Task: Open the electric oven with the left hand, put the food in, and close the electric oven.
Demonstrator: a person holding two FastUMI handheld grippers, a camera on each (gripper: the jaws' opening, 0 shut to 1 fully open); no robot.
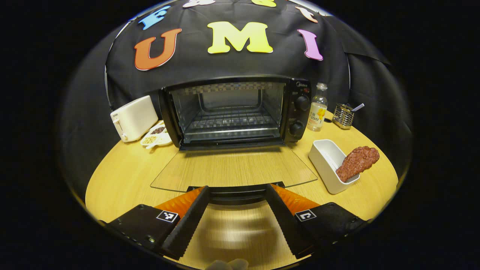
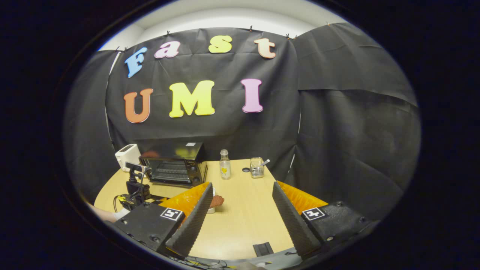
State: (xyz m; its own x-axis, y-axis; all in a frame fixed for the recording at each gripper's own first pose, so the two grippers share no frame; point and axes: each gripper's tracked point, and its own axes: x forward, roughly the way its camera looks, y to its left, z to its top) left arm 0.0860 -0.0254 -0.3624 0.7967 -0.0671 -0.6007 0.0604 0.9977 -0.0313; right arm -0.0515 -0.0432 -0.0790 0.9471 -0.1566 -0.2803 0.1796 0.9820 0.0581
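The black electric oven point(image 1: 234, 112) stands open at the back of the table, its wire rack bare. Its glass door point(image 1: 232, 168) lies flat toward me, with the dark handle point(image 1: 236, 195) at its near edge. My left gripper point(image 1: 237, 189) is open, its fingertips either side of that handle without pressing on it. The food, a brown lump of meat point(image 1: 358, 161), leans in a white rectangular dish point(image 1: 328, 161) right of the door. In the right gripper view my right gripper point(image 2: 242, 185) hangs open and empty high over the table, with the oven point(image 2: 174, 167) and the meat point(image 2: 216, 201) farther off.
A white toaster point(image 1: 133, 118) and a small dish of seeds point(image 1: 155, 135) sit left of the oven. A bottle point(image 1: 317, 108) and a wire utensil holder point(image 1: 343, 115) stand to its right. The round wooden table point(image 1: 123, 176) has bare wood at front left. A small black item point(image 2: 263, 248) lies near its front edge.
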